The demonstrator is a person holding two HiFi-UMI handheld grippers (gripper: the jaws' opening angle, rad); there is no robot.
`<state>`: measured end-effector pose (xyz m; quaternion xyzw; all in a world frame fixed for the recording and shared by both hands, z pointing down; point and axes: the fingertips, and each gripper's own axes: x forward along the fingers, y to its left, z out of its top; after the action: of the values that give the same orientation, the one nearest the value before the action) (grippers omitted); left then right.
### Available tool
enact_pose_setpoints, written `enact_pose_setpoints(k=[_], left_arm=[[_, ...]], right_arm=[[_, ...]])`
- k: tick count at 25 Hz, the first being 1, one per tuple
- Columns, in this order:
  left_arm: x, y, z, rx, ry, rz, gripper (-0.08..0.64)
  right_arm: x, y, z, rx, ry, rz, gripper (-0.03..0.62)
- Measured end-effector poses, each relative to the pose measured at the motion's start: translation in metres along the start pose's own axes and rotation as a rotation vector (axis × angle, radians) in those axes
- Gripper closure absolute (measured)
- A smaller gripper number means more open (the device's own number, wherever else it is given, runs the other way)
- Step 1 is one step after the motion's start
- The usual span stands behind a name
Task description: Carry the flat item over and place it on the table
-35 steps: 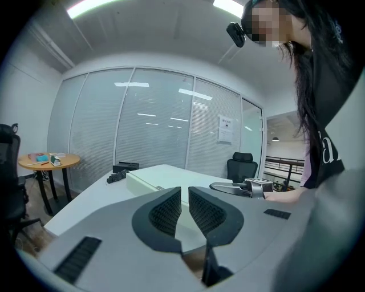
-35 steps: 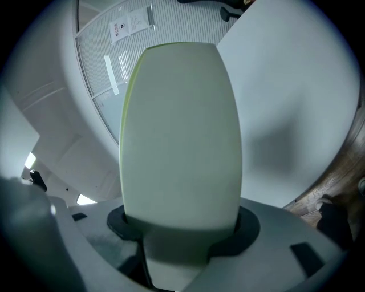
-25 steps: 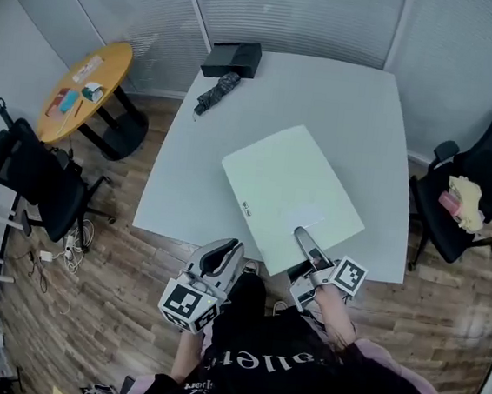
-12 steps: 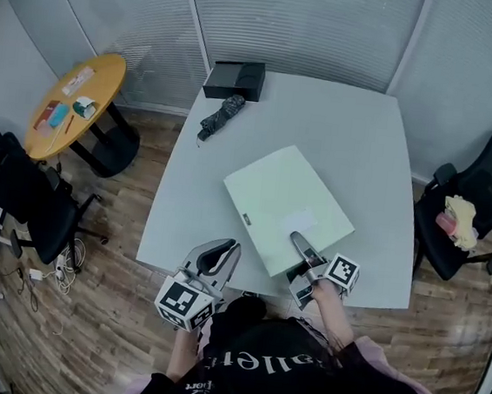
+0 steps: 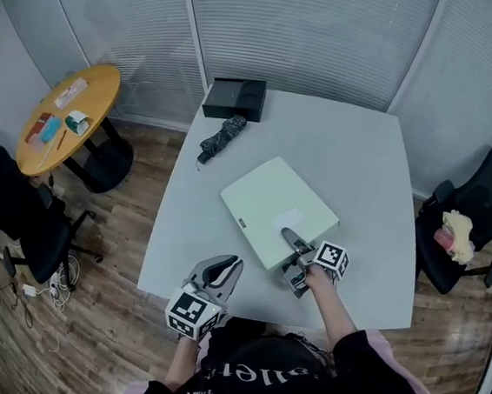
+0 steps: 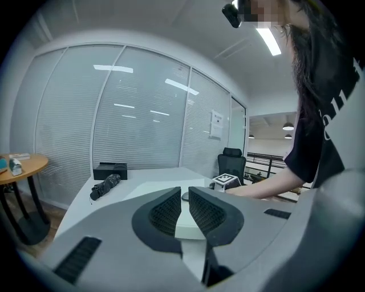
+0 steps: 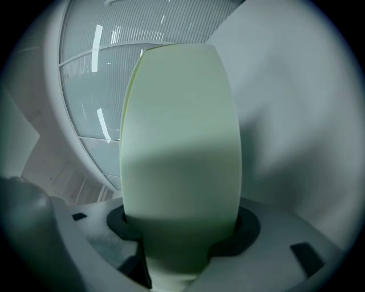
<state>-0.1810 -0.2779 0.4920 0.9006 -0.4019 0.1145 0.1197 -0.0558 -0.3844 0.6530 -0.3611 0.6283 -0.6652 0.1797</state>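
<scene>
The right gripper (image 5: 293, 243) pinches the near edge of the flat board (image 5: 271, 205), which reaches away over the table (image 5: 359, 156). The left gripper (image 5: 223, 268) is closed and empty.

The white desk (image 5: 366, 174) carries a black box (image 5: 235, 98) at its far edge — a folded dark umbrella (image 5: 222, 137) just beside it.
</scene>
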Motion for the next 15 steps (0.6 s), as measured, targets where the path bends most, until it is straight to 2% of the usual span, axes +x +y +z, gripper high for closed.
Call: enact_pose_setpoints(k=[7, 12, 14, 15], left_arm=[[0.044, 0.02, -0.04, 0.153, 0.101, -0.024, 0.5], [0.08, 0.03, -0.068, 0.148, 0.143, -0.078, 0.5], [0.095, 0.037, -0.08, 0.152, 0.183, -0.088, 0.452], [0.103, 0.039, -0.086, 0.151, 0.204, -0.097, 0.384]], right_arm=[[0.04, -0.007, 0.028, 0.134, -0.097, 0.014, 0.31], [0.057, -0.012, 0.049, 0.109, -0.153, -0.034, 0.302], [0.062, -0.012, 0.054, 0.1, -0.158, -0.045, 0.298], [0.063, -0.012, 0.055, 0.097, -0.159, -0.049, 0.295]])
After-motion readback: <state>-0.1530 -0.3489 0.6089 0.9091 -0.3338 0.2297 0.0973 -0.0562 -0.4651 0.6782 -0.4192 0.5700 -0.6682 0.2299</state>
